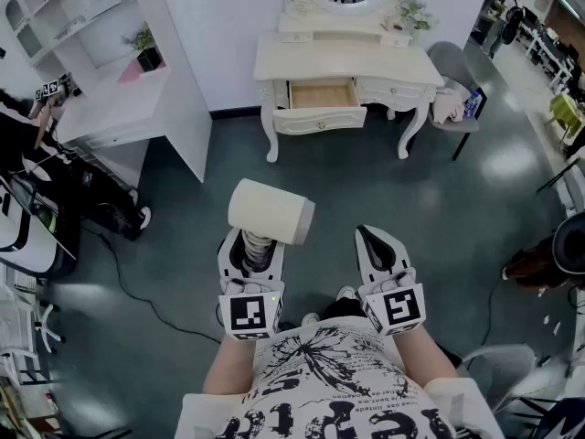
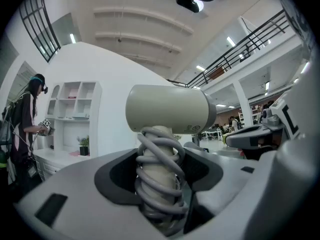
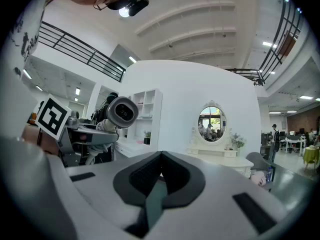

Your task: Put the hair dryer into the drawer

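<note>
Head view: grey floor (image 1: 302, 163) runs to the far dressing table (image 1: 347, 60), and its drawer (image 1: 320, 94) is open. The hair dryer (image 1: 271, 211) is near, in the left gripper (image 1: 251, 245). I would carry it level, left of the chair (image 1: 454, 67). Left gripper view: the jaws hold its cord-wound handle (image 2: 157, 159). Right gripper view: the right gripper (image 3: 159, 176) is closed and empty.

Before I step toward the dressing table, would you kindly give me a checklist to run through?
1. Left hand-held gripper clamped on the hair dryer handle: ok.
2. Cord wound round the handle, not dangling: ok.
3. Drawer pulled open: ok.
4. Room inside the drawer: ok, the visible part looks bare.
5. Right hand-held gripper shut and empty, free to help: ok.
6. Drawer deep enough for the dryer: cannot tell.
</note>
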Demonstrator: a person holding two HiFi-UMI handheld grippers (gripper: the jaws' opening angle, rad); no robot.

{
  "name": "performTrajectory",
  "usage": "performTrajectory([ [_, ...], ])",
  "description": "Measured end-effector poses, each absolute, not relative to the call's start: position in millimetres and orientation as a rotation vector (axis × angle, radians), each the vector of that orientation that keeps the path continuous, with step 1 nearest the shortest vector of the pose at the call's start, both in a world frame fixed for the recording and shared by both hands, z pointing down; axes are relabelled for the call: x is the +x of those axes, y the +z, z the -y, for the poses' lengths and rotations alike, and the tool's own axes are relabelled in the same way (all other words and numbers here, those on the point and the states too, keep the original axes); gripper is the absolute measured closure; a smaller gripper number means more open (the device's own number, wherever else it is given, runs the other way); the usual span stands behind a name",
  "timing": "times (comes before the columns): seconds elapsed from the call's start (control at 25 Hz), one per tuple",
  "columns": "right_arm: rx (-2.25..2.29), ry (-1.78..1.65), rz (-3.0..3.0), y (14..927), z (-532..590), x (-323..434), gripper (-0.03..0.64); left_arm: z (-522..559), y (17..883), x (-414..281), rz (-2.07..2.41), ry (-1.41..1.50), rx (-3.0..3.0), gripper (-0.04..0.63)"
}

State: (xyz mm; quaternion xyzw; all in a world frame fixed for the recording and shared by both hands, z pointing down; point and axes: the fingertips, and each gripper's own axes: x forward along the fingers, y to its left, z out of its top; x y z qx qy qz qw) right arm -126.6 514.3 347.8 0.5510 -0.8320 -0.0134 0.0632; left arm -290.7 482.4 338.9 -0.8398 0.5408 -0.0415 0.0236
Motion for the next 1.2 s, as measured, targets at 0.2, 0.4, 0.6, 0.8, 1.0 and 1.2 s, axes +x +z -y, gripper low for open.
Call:
performTrajectory([
  [0.2, 1.678, -0.029, 2.511, 353, -509, -129, 0.600, -476, 341, -295, -1.683, -0.119, -2.594, 0.336],
  [0.4, 1.677, -0.031, 2.526, 352, -501, -130, 0.600, -469, 341, -297, -1.690, -0.117, -2.592, 0.336],
  [0.6, 1.672, -0.036, 2.542, 352, -489, -133, 0.600, -460, 344, -300, -1.702, -0.115, -2.592, 0.336],
  [0.8, 1.646, -0.030, 2.545, 355, -480, -138, 0.600, -452, 348, -304, -1.722, -0.122, -2.589, 0.336],
  [1.0, 1.636, -0.005, 2.543, 353, -459, -132, 0.600, -432, 347, -303, -1.747, -0.149, -2.591, 0.336],
  [1.2, 1.618, 0.013, 2.552, 360, -429, -118, 0.600, -406, 349, -292, -1.773, -0.152, -2.580, 0.336],
])
